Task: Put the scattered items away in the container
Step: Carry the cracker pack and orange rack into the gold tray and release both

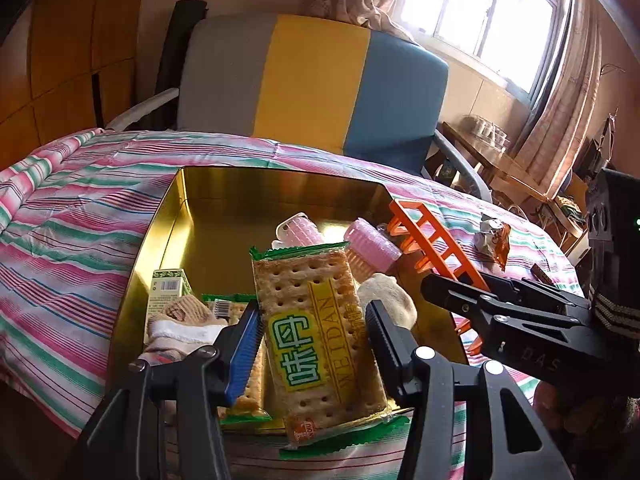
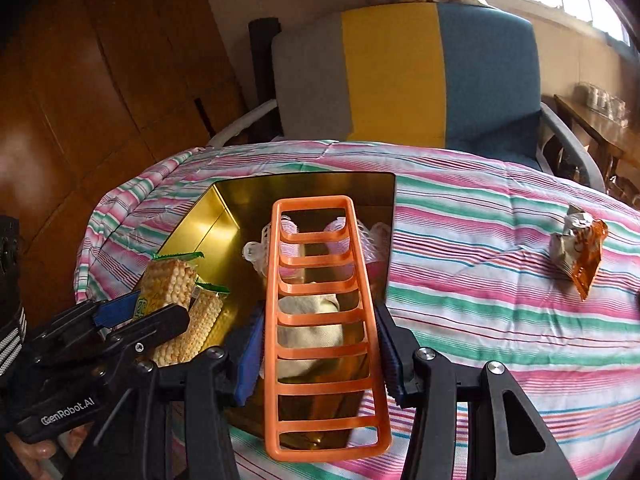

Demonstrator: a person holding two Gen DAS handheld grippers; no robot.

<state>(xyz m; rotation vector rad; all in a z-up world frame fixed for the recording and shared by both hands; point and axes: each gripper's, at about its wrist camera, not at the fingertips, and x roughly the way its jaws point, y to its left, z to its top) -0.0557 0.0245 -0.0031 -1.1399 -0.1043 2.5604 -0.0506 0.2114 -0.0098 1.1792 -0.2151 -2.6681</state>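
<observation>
Tin (image 1: 192, 216) on the striped tabletop (image 1: 72, 216), holding curlers (image 1: 372, 244), sock (image 1: 188, 320), small box (image 1: 166, 292), second cracker pack. Left hand-held gripper (image 1: 312, 344) clamps a cracker pack (image 1: 316, 320) over the tin; right hand-held gripper (image 2: 320, 356) clamps an orange rack (image 2: 324, 304) above it. Wrapper (image 2: 576, 256) lies well apart on the cloth. Risk: rack likely too long, could rest on the rim and tip out. Readable: "WEIDAN"; "GenRobot.AI".
</observation>
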